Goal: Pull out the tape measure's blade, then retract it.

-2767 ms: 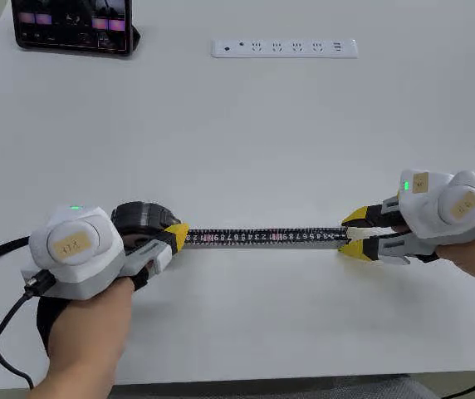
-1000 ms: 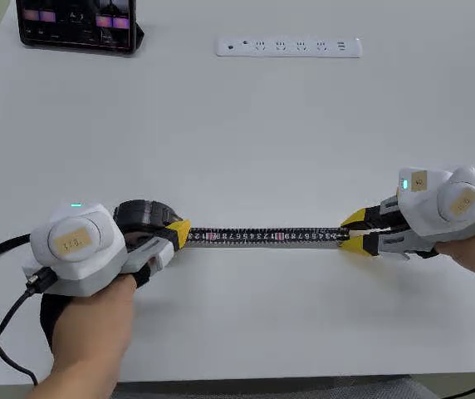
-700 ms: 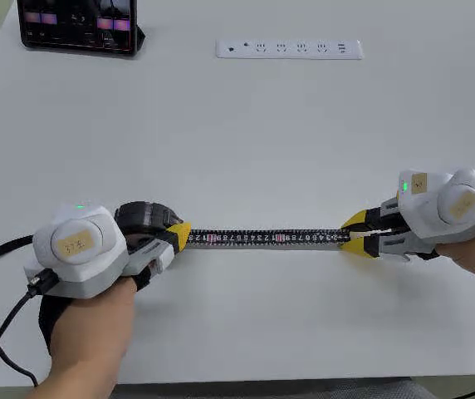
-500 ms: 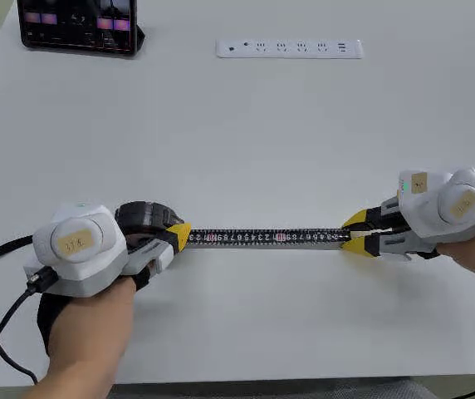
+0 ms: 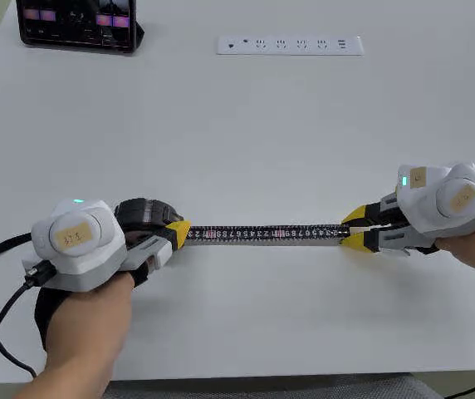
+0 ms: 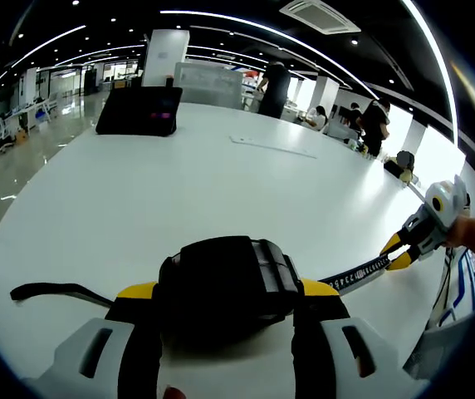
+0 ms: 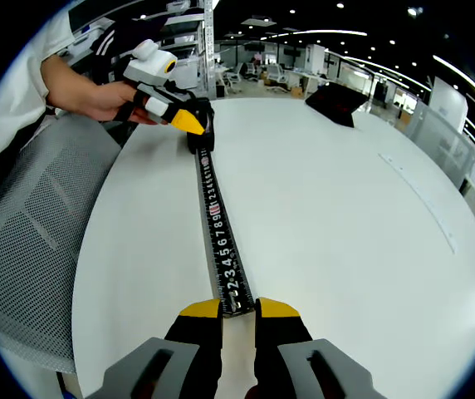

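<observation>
Tape measure case (image 5: 144,216) lay on the worktop (image 5: 262,125), clamped between the left tongs (image 6: 229,291). Blade (image 5: 262,233) ran straight from the case to the right tongs (image 5: 355,229), pinched together on its tip. Retraction judged to run lengthwise back toward the case.

Open-plan office. White surface (image 5: 237,125); power strip (image 6: 272,148), dark screen (image 6: 138,112) far ahead of left claw (image 6: 229,291); ceiling light strips (image 6: 246,18), vent (image 6: 319,14) overhead; standing people (image 6: 275,83) beyond; mesh chair (image 7: 22,249) beside right claw (image 7: 239,309).
</observation>
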